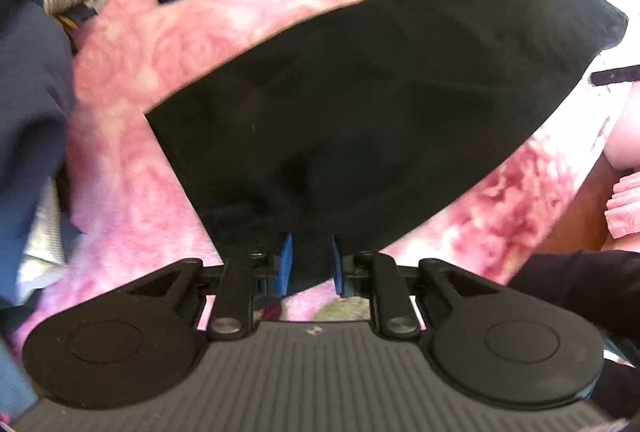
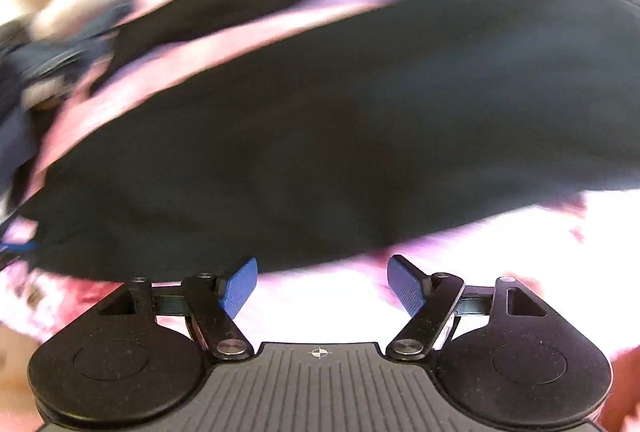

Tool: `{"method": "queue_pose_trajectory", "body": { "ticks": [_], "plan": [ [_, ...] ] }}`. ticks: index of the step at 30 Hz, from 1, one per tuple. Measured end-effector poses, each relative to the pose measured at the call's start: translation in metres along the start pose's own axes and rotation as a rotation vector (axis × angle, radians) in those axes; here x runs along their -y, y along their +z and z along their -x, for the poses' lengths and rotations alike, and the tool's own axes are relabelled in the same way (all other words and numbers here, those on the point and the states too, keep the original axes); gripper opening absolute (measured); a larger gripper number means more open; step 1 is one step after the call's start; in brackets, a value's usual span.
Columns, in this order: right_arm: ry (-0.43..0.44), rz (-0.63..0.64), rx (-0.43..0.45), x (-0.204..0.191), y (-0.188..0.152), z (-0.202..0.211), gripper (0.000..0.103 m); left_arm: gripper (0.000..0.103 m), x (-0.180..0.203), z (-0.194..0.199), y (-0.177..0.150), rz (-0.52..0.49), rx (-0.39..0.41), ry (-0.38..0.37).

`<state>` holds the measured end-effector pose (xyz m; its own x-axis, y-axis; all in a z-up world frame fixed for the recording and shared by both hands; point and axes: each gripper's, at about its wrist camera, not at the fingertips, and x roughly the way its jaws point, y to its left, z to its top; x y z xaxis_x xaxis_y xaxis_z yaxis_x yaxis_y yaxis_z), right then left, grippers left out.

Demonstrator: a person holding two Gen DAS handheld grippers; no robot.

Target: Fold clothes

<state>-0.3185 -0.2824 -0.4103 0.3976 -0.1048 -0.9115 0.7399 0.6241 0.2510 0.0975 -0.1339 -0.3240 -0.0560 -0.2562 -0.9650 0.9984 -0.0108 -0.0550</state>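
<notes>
Your left claw (image 1: 310,260) pinches the near edge of a black garment (image 1: 360,120), its blue pads (image 1: 285,262) pressed close on the cloth at the bottom centre of the left wrist view. The garment lies spread over a pink fleecy blanket (image 1: 168,80), running from the claw up to the upper right of the frame, with a second black panel across the top. A heap of dark blue clothes (image 1: 32,80) sits at the left edge.

In the right wrist view, your right claw (image 2: 322,282) stands spread wide with nothing between its pads, hovering just off the lower border of the same black garment (image 2: 340,136). That picture is heavily blurred, so the cloth's edge is hard to place.

The step in hand looks like gathering one border of the garment for a fold, one corner secured and the other not yet taken. The next move likely calls for you to bring the right claw onto the free edge, close on it, and lift both sides evenly so the cloth folds without bunching.
</notes>
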Motion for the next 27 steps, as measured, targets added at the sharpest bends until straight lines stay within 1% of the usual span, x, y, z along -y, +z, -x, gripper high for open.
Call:
{"method": "queue_pose_trajectory", "body": {
  "ticks": [2,3,5,6,8,10,12,14,15,16,18,22,27],
  "plan": [
    [-0.070,-0.063,0.042,0.028,0.007,0.035,0.076,0.021,0.009,0.018,0.011,-0.002,0.006,0.029],
    [-0.108,-0.080,0.062,0.039,0.012,0.053,0.076,0.026,0.015,0.025,0.020,-0.007,0.013,0.045],
    [-0.176,-0.080,0.083,0.056,0.022,0.084,0.076,0.032,0.031,0.040,0.036,-0.019,0.041,0.059],
    [-0.201,-0.069,0.089,0.063,0.028,0.099,0.076,0.037,0.039,0.047,0.044,-0.024,0.055,0.063],
    [-0.243,-0.038,0.079,0.075,0.039,0.123,0.076,0.042,0.054,0.058,0.060,-0.034,0.078,0.071],
    [-0.266,0.006,0.039,0.084,0.050,0.141,0.076,0.048,0.070,0.067,0.075,-0.053,0.097,0.074],
    [-0.272,0.066,-0.013,0.086,0.060,0.153,0.076,0.051,0.086,0.074,0.089,-0.081,0.103,0.082],
    [-0.303,0.155,-0.057,0.078,0.063,0.162,0.076,0.054,0.100,0.080,0.102,-0.109,0.112,0.084],
    [-0.317,0.204,-0.073,0.075,0.064,0.167,0.076,0.059,0.106,0.082,0.107,-0.119,0.117,0.086],
    [-0.333,0.249,-0.085,0.073,0.065,0.171,0.076,0.061,0.110,0.084,0.112,-0.127,0.121,0.089],
    [-0.362,0.302,-0.093,0.072,0.066,0.178,0.076,0.061,0.120,0.087,0.122,-0.142,0.129,0.096],
    [-0.355,0.318,-0.073,0.074,0.063,0.187,0.076,0.064,0.134,0.089,0.139,-0.169,0.136,0.101],
    [-0.323,0.337,-0.057,0.074,0.067,0.184,0.076,0.065,0.145,0.090,0.153,-0.188,0.135,0.115]
  ]
}}
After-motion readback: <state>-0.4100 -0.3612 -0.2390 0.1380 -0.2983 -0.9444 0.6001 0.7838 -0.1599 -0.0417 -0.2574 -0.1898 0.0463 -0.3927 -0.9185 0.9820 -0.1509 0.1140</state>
